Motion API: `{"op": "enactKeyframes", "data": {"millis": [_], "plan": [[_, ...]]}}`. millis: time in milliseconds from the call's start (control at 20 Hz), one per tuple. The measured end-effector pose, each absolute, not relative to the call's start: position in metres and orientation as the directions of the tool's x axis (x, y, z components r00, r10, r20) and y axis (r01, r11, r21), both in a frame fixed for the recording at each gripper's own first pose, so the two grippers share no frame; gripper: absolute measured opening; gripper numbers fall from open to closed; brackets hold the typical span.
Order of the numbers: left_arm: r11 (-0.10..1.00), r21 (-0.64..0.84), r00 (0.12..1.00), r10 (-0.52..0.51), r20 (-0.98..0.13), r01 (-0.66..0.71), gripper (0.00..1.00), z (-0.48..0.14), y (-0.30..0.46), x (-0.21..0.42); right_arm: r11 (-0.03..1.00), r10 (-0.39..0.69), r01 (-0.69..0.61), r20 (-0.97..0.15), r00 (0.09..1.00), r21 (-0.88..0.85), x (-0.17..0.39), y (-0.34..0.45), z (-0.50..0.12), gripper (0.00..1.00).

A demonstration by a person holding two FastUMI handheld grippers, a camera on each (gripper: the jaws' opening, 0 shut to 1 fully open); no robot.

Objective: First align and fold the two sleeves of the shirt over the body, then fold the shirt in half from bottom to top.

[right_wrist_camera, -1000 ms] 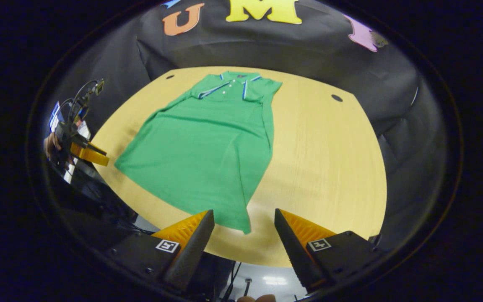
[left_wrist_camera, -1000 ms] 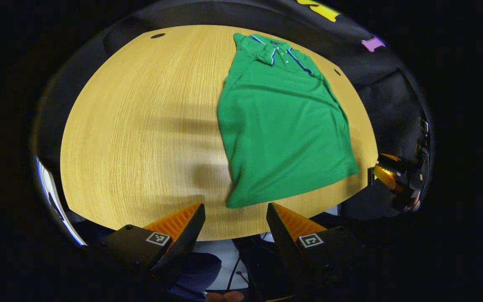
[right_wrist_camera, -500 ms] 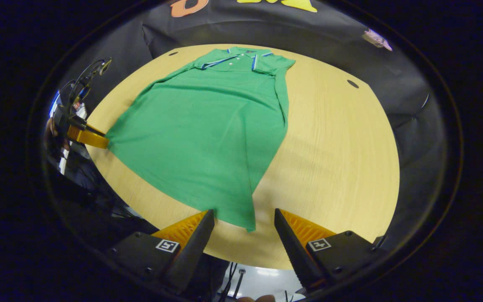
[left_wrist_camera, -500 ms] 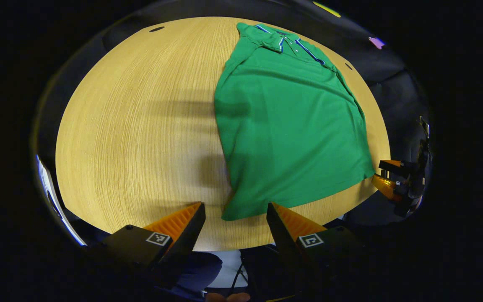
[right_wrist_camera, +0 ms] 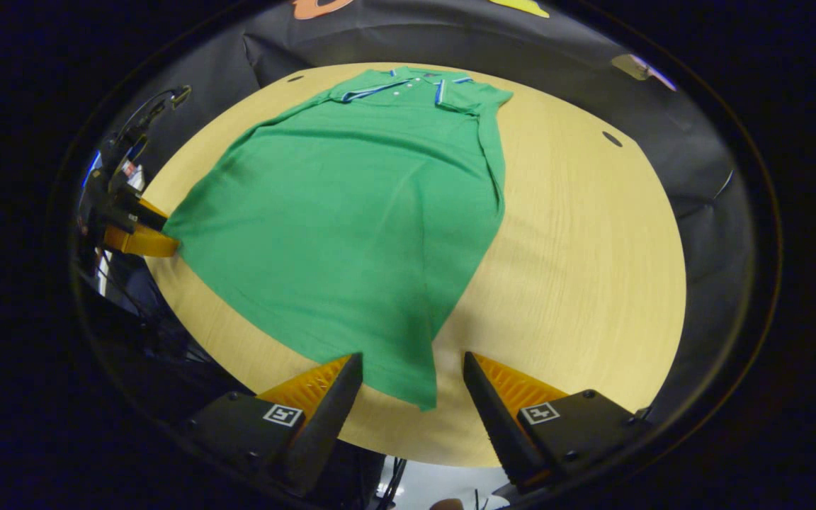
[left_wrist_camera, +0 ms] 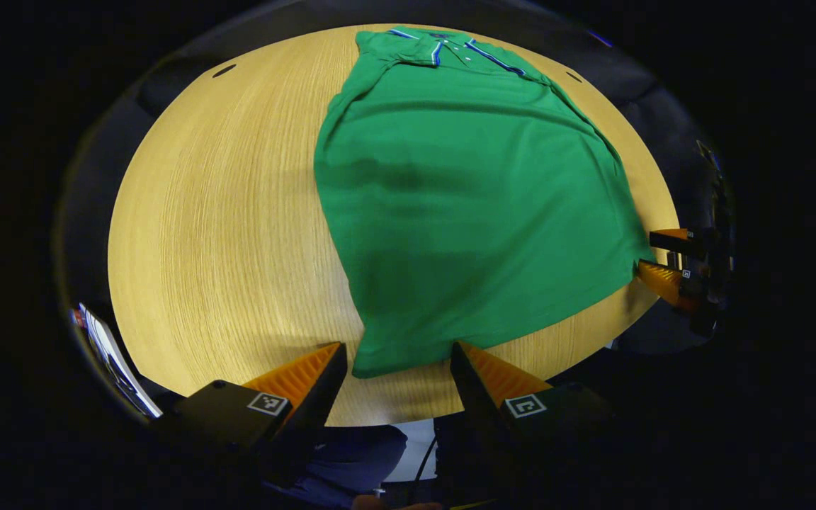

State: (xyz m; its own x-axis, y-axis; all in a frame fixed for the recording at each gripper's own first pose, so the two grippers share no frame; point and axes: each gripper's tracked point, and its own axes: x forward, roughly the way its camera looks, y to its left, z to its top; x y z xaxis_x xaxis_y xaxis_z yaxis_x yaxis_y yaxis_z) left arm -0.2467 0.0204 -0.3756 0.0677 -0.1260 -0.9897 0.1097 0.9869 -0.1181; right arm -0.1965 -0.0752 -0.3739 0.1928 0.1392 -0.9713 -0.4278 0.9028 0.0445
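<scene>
A green polo shirt [left_wrist_camera: 472,205] lies flat on the round wooden table [left_wrist_camera: 224,234], collar at the far side, both sleeves folded in over the body. My left gripper [left_wrist_camera: 397,354] is open, and the shirt's near left hem corner lies between its fingers. In the right gripper view the same shirt [right_wrist_camera: 358,212] spreads toward me. My right gripper [right_wrist_camera: 413,368] is open around the near right hem corner. Each gripper also appears far off in the other's view: the right gripper [left_wrist_camera: 670,262] at the hem's right corner, the left gripper [right_wrist_camera: 139,237] at the left corner.
The table's near edge [right_wrist_camera: 450,446] runs just under both grippers, with pale floor [right_wrist_camera: 429,485] below. Two small dark holes [right_wrist_camera: 611,139] sit near the table's far rim. Bare wood [left_wrist_camera: 202,212] lies left of the shirt and bare wood [right_wrist_camera: 592,269] right of it. Black cloth wall [right_wrist_camera: 450,42] behind.
Both grippers have moved forward and down toward the shirt's bottom hem. The hem corners now lie between the open fingers; the shirt itself has not shifted.
</scene>
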Motion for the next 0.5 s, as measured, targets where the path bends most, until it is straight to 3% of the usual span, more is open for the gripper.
{"op": "enactKeyframes", "data": {"millis": [100, 200, 250, 350, 400, 450, 500], "plan": [[0.987, -0.101, 0.066, -0.109, -0.992, 0.123, 0.94, -0.3775, 0.0207, -0.2466, 0.899, 0.144, -0.435, -0.972, 0.187, 0.05, -0.1944, -0.0746, -0.3762, 0.86], [0.988, -0.055, 0.058, -0.064, -0.996, 0.144, 0.92, -0.3801, 0.0252, -0.2473, 0.895, 0.135, -0.444, -0.974, 0.181, 0.042, -0.1941, -0.0764, -0.3754, 0.83], [0.987, -0.053, 0.053, -0.062, -0.997, 0.154, 0.9, -0.3795, 0.0242, -0.2471, 0.893, 0.128, -0.448, -0.976, 0.176, 0.036, -0.195, -0.0777, -0.377, 0.71], [0.987, -0.056, 0.039, -0.062, -0.997, 0.152, 0.75, -0.3795, 0.0212, -0.2456, 0.888, 0.108, -0.459, -0.98, 0.165, 0.02, -0.1933, -0.0806, -0.3776, 0.51], [0.988, -0.059, 0.038, -0.065, -0.997, 0.143, 0.62, -0.3798, 0.0203, -0.2445, 0.887, 0.094, -0.462, -0.982, 0.167, 0.006, -0.1916, -0.082, -0.3773, 0.26], [0.989, -0.067, 0.037, -0.072, -0.997, 0.131, 0.62, -0.3802, 0.0182, -0.243, 0.886, 0.087, -0.463, -0.984, 0.156, 0.005, -0.1935, -0.0815, -0.3774, 0.17], [0.99, -0.08, 0.037, -0.085, -0.996, 0.12, 0.33, -0.3793, 0.017, -0.2415, 0.888, 0.088, -0.46, -0.985, 0.146, 0.011, -0.1934, -0.08, -0.3766, 0.07]]}}
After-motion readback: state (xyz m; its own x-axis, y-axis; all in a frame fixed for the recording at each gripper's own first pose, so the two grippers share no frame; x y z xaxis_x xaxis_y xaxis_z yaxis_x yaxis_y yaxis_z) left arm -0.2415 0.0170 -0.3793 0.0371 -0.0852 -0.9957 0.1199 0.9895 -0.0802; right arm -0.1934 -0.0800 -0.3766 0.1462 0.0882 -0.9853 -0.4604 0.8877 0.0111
